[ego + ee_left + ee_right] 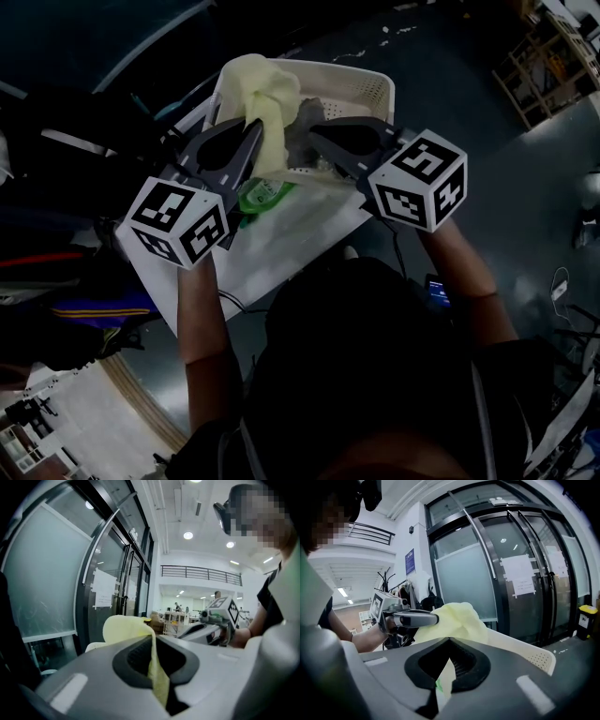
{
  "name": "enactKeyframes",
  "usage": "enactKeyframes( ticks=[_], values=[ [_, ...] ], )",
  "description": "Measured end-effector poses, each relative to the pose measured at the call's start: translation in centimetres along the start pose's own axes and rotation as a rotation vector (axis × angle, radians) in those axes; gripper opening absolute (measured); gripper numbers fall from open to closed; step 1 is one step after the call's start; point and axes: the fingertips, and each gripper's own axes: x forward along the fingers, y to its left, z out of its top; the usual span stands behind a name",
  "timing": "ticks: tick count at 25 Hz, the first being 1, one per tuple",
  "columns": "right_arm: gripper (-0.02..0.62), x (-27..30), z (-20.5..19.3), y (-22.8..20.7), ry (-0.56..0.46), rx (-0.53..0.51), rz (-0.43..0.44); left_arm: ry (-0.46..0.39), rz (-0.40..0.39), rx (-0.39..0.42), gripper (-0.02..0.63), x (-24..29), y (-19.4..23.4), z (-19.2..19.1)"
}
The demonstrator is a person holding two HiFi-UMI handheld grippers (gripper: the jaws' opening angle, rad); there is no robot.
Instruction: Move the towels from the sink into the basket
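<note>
A pale yellow towel (pixel 266 89) hangs bunched over the white perforated basket (pixel 361 86). My left gripper (pixel 253 128) is shut on the towel's left side, and a strip of the cloth (pixel 158 674) runs between its jaws (pixel 152 638). My right gripper (pixel 315 132) comes in from the right and is shut on a pale fold of the same cloth (pixel 444 681), just behind its tips (pixel 447 642). The towel (pixel 457 620) bulges above the basket rim (pixel 534 656). A grey cloth (pixel 302 141) lies in the basket under the grippers.
The basket stands on a white surface (pixel 291 239). A green object (pixel 263 196) lies at its near edge, under the left gripper. Glass doors (pixel 525 578) stand behind the basket. Dark floor lies all around, with a shelf rack (pixel 544 66) at the far right.
</note>
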Motion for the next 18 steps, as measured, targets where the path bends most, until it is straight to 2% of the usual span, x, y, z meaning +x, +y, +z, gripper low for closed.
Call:
enactKeyframes(
  ticks=[6, 13, 18],
  values=[
    [-0.002, 0.6, -0.7, -1.7, 0.018, 0.015, 0.016, 0.072, 0.069, -0.002, 0.012, 2.1, 2.5, -2.1],
    [-0.002, 1.1, -1.5, -3.5, 0.042, 0.046, 0.028, 0.122, 0.086, -0.039, 0.012, 4.3, 4.2, -3.7],
    [-0.002, 1.4, -2.3, -4.5, 0.055, 0.068, 0.032, 0.167, 0.112, -0.037, 0.013, 5.6, 5.5, -5.1]
  ],
)
